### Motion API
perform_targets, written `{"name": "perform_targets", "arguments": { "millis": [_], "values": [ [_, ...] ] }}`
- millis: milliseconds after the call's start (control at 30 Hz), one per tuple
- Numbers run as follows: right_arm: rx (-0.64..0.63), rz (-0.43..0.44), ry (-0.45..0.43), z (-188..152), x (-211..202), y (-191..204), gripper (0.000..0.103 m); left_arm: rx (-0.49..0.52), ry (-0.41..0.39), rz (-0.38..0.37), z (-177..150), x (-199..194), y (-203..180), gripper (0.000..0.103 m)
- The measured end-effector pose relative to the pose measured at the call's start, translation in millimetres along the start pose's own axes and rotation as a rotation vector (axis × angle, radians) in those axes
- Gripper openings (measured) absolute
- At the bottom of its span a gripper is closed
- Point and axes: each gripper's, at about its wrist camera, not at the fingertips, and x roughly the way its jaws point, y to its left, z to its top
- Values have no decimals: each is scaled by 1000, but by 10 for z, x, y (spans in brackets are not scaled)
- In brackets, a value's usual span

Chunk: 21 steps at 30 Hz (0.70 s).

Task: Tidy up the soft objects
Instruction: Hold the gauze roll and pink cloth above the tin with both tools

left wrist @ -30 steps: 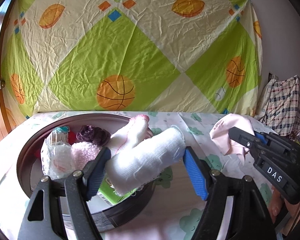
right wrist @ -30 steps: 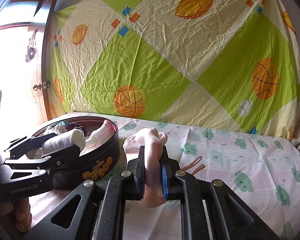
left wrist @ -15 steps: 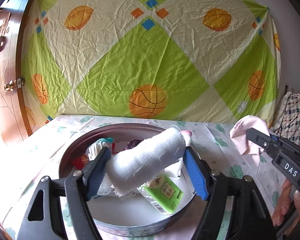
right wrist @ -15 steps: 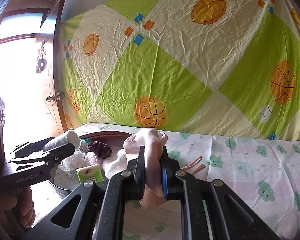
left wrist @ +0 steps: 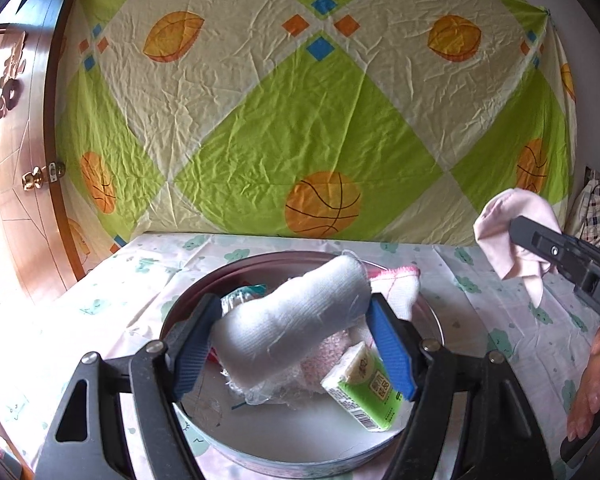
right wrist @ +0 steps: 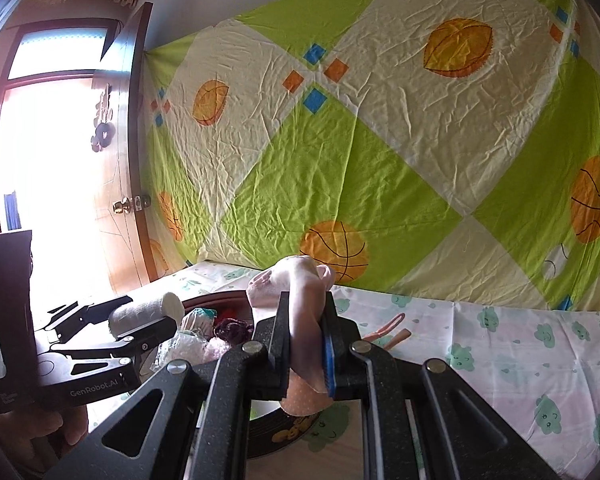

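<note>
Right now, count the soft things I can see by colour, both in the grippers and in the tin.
White: 2, the white roll in the left gripper and the pink-edged white cloth
Pink: 2, the pink cloth in the right gripper and a fuzzy pink piece
Dark purple: 1, a knitted piece
Total: 5

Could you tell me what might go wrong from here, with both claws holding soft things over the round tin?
1. The white sock roll sits slanted between the left claw pads, so it may slip out early.
2. The tin is already crowded with a tissue pack and plastic bags; new items may perch on top.
3. The pink cloth hangs loose below the right claw and could snag the rim.
</note>
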Motion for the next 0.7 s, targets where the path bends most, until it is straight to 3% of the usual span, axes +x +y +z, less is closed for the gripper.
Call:
{"name": "perform_targets", "arguments": {
  "millis": [700],
  "values": [
    [43,35,53,192,331,13,14,-8,144,-11,97,398,240,75]
  ]
}}
